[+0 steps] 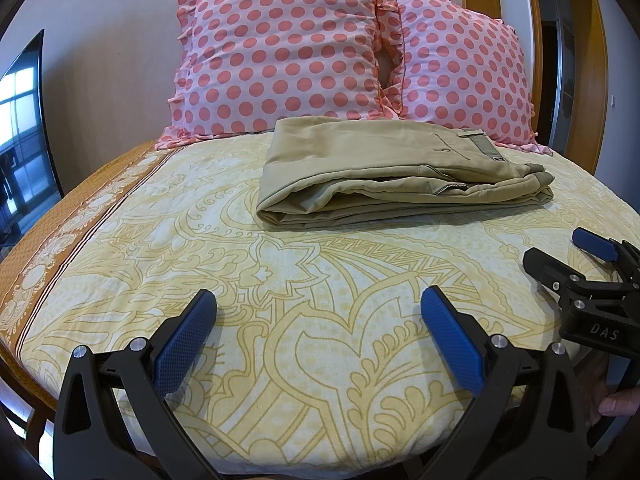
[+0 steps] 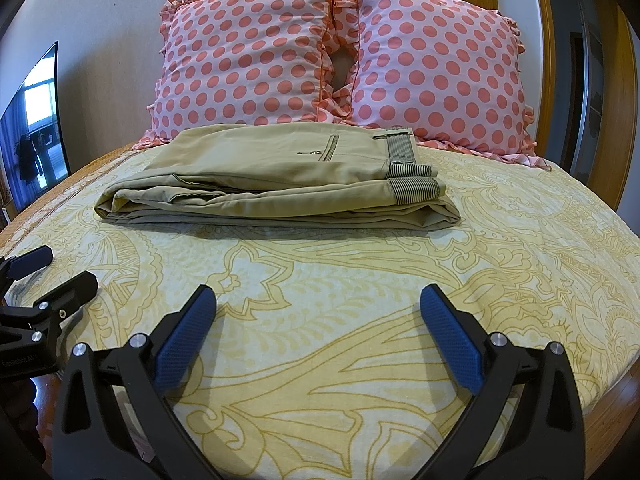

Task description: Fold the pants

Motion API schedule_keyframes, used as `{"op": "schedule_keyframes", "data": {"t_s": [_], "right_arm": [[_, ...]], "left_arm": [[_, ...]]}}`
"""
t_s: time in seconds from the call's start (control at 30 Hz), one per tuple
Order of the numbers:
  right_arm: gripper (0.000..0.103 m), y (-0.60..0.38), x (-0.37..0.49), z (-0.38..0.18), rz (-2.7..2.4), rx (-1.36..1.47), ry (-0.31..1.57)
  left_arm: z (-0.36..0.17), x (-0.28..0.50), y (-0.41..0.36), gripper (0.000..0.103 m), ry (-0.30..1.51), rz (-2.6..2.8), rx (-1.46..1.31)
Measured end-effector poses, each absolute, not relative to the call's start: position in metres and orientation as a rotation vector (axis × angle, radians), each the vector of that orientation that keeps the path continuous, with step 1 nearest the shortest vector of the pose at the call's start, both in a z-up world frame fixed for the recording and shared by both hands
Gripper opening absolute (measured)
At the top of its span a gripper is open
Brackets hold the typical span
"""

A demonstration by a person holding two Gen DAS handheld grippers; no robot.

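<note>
Khaki pants (image 1: 384, 176) lie folded in a flat stack on the yellow patterned bed, in front of the pillows; they also show in the right wrist view (image 2: 280, 184), waistband to the right. My left gripper (image 1: 320, 300) is open and empty, over the bedspread well short of the pants. My right gripper (image 2: 320, 300) is open and empty too, also near the bed's front edge. The right gripper shows at the right edge of the left wrist view (image 1: 568, 248), and the left gripper at the left edge of the right wrist view (image 2: 64, 268).
Two pink polka-dot pillows (image 1: 288, 52) (image 2: 436, 64) lean on the wall behind the pants. A dark screen (image 2: 36, 120) stands to the left of the bed. A wooden door frame (image 2: 616, 120) is on the right. The bedspread (image 2: 340, 280) lies flat.
</note>
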State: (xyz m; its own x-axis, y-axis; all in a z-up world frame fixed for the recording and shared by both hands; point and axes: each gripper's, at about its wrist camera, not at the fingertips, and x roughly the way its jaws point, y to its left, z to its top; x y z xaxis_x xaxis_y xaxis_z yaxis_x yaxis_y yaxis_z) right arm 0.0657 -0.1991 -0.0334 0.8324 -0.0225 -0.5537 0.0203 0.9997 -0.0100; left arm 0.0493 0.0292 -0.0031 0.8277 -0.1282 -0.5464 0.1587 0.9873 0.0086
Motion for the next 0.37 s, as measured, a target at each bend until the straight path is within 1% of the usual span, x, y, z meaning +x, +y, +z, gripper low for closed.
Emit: {"op": "schedule_keyframes", "data": {"t_s": [0.37], "right_arm": [[0.101, -0.1989, 0.0658, -0.0337, -0.024, -0.004, 0.586]], "left_arm": [[-0.0031, 0.0489, 0.028, 0.102, 0.578, -0.151, 0.054]]}}
